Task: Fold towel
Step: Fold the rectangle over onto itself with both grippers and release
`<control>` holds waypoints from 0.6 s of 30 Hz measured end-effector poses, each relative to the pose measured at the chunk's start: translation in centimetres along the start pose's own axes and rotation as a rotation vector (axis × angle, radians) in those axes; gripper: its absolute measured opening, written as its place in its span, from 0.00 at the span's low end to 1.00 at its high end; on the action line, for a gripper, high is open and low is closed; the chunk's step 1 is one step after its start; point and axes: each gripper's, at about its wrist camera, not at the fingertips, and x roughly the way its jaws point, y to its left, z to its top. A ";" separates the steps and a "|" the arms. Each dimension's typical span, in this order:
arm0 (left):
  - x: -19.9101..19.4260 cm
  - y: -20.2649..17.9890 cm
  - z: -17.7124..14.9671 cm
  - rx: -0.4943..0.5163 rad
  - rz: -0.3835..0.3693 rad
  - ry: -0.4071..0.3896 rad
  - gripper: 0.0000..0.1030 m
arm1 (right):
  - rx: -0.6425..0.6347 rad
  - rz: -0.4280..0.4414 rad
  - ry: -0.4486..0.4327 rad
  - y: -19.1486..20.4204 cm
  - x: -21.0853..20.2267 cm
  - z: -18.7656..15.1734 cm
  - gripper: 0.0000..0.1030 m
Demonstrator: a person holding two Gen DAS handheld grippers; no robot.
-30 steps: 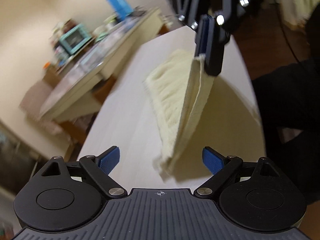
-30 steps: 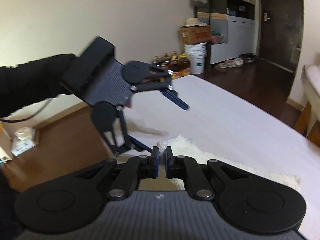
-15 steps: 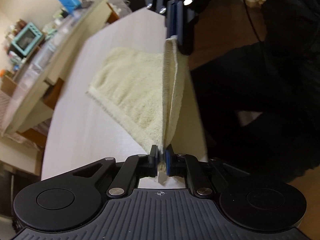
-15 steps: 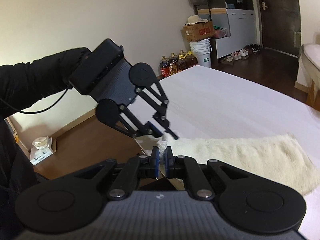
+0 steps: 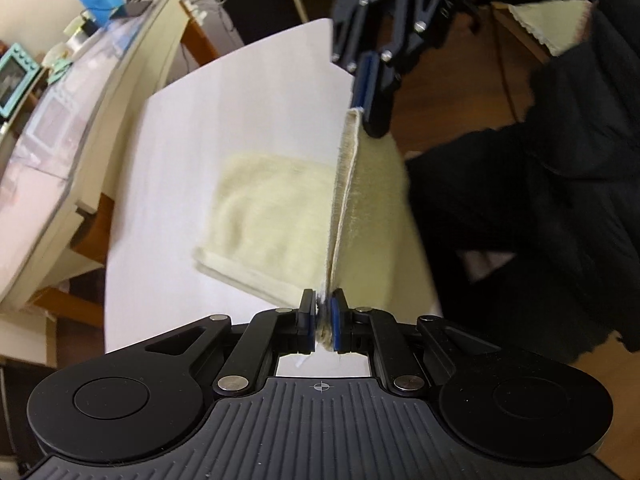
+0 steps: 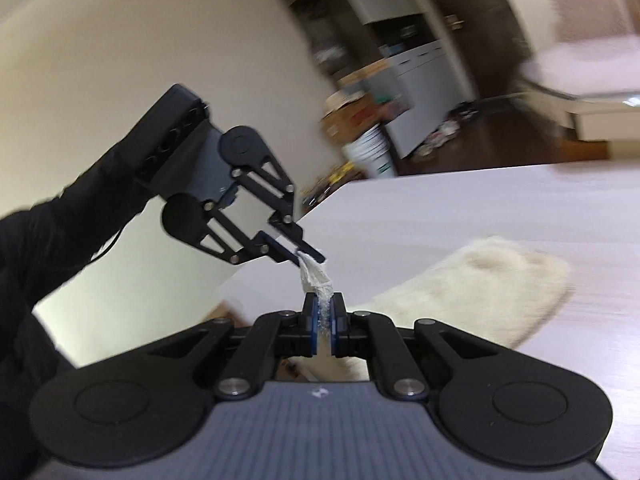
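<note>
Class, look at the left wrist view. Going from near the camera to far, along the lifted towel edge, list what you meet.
left gripper shut on the towel corner → taut edge of the towel → right gripper clamping the far corner → far end of the white table.

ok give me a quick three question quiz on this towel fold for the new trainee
1. True or false: both tools are shut on the towel.
2. Which surface does the towel's far end lie on: A) the brown floor, B) the white table, C) the cluttered counter?
3. Fill in: the edge stretched between the left tool and the right tool is held ____ the table, not flat on it.

Key: 1 true; 2 B; 3 above.
</note>
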 end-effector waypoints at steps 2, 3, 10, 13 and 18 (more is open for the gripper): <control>1.3 2.4 0.7 -0.010 0.009 0.011 0.08 | 0.050 -0.032 -0.027 -2.5 0.1 0.6 0.06; 2.0 3.5 1.0 -0.016 0.015 0.015 0.08 | 0.066 -0.039 -0.035 -3.3 0.1 0.9 0.06; 7.9 9.4 3.2 -0.061 0.015 0.031 0.08 | 0.156 -0.139 -0.070 -9.6 1.5 2.9 0.06; 10.2 11.2 3.4 -0.071 0.013 0.043 0.08 | 0.189 -0.163 -0.070 -11.6 2.1 3.0 0.06; 11.8 11.5 3.0 -0.096 0.009 0.057 0.09 | 0.211 -0.208 -0.045 -14.2 2.7 2.7 0.06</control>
